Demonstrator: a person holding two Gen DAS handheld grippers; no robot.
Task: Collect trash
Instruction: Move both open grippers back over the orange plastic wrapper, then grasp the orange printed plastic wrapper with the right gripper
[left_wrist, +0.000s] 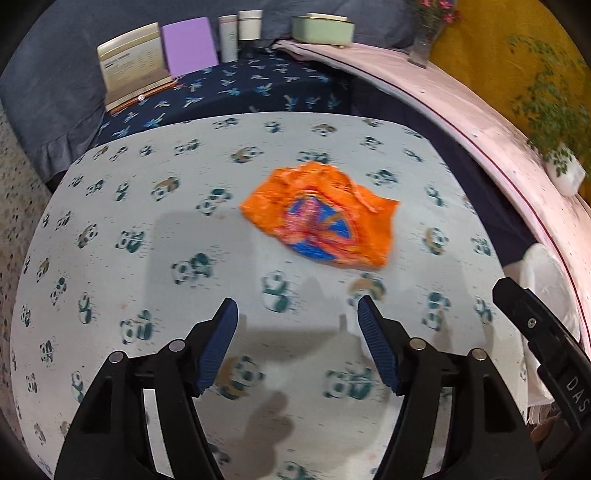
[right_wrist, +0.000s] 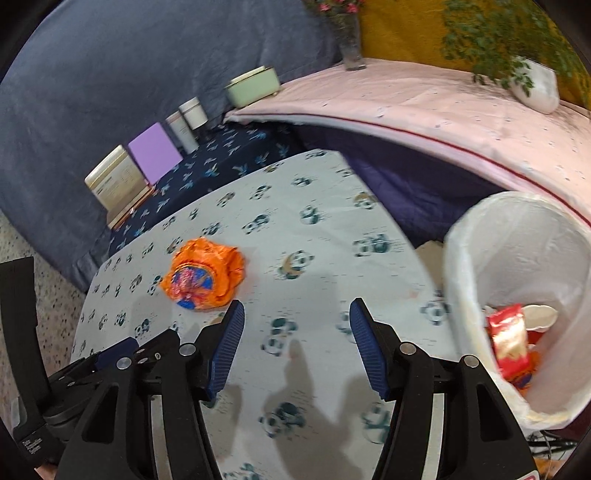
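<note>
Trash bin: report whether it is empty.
Not empty: the white-lined trash bin holds a red wrapper and other scraps.

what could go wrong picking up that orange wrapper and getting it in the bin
The orange wrapper lies crumpled flat on the panda cloth, so the open left gripper might pinch fabric along with it. The white bin sits off the table's right edge and looks light; a bump from the right gripper could tip it.

Crumpled wrapper (left_wrist: 325, 214) on the table (left_wrist: 147, 206), bin (right_wrist: 517, 295) at its right edge.
</note>
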